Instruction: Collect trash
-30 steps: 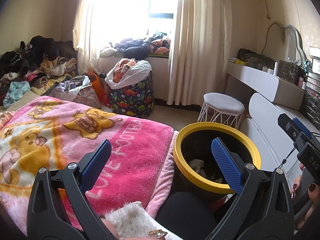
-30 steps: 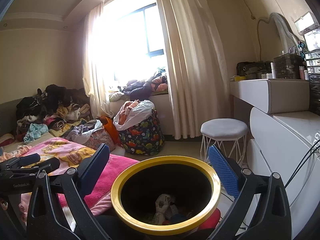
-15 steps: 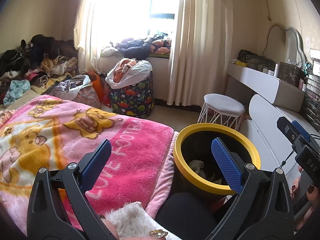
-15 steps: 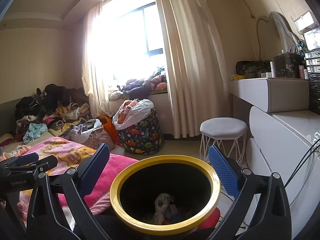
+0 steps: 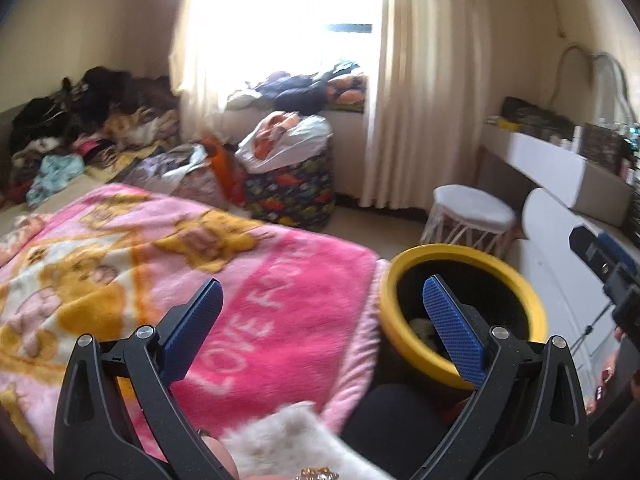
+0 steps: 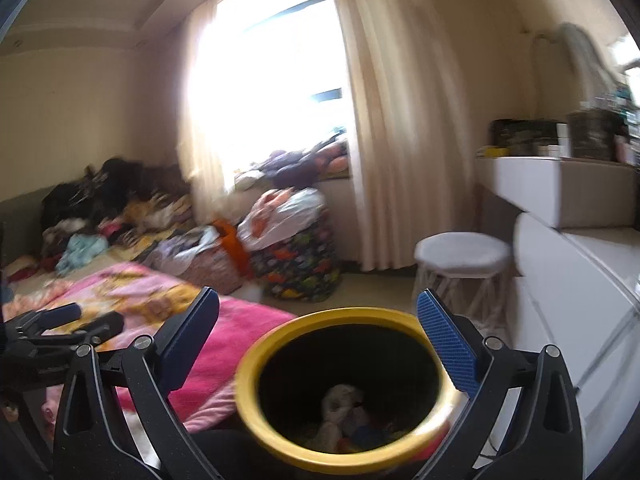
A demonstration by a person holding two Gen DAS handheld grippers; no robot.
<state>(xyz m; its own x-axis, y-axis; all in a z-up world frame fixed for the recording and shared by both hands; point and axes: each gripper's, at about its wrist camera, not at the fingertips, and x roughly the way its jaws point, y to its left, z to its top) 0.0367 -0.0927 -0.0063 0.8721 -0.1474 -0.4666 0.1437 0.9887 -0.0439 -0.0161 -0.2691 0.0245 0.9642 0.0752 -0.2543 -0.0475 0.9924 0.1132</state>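
A black trash bin with a yellow rim (image 6: 280,334) stands just below my right gripper (image 6: 318,326), which is open and empty above its mouth. Crumpled white trash (image 6: 340,400) lies at the bin's bottom. In the left wrist view the same bin (image 5: 516,280) sits to the right, beside a pink blanket (image 5: 280,280). My left gripper (image 5: 322,306) is open with nothing between its fingers, over the blanket's edge. The left gripper (image 6: 68,322) also shows at the left of the right wrist view, and the right gripper (image 5: 604,264) at the right of the left wrist view.
A white stool (image 6: 460,252) stands behind the bin, a white dresser (image 6: 580,280) to the right. A patterned laundry bag (image 5: 292,188) sits by the curtain (image 5: 424,100). Clothes are piled (image 5: 92,120) at far left. A fluffy white sleeve (image 5: 288,440) and dark knee (image 5: 388,420) are close below.
Both views have gone blurry with motion. The bin has shifted right in the right wrist view. Both grippers have stayed open.
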